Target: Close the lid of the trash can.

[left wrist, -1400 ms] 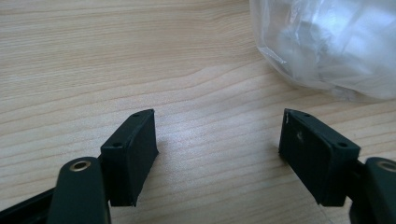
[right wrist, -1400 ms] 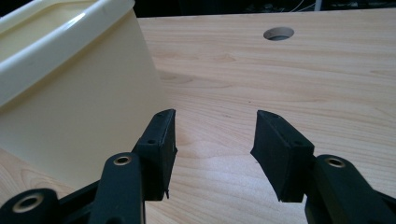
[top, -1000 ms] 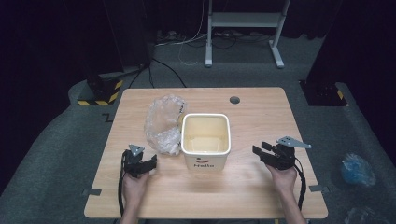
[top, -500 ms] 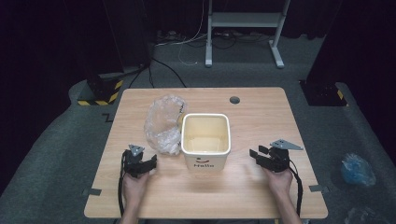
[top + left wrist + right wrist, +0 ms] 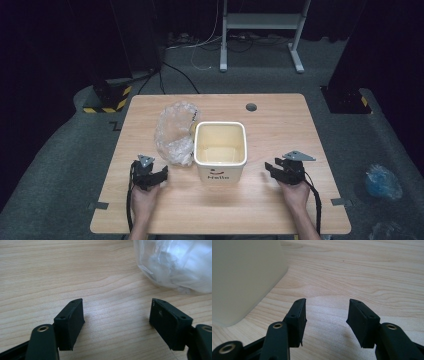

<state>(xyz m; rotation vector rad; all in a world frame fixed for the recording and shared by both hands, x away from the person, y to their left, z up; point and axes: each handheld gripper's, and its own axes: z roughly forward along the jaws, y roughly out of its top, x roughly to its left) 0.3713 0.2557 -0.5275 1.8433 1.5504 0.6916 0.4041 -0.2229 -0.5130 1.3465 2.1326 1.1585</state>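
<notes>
Since the earlier frame, the right claw has sunk toward the wooden table at lower right; the left claw at lower left has kept its place. Both stand open with nothing between the jaws. Just past the left claw lies the crumpled clear plastic bag, beside the cream square plastic bin at centre. Probably the bag goes into the bin: pinch a loose fold near its edge with the left, steady the bin's wall with the right, and lift slowly.
</notes>
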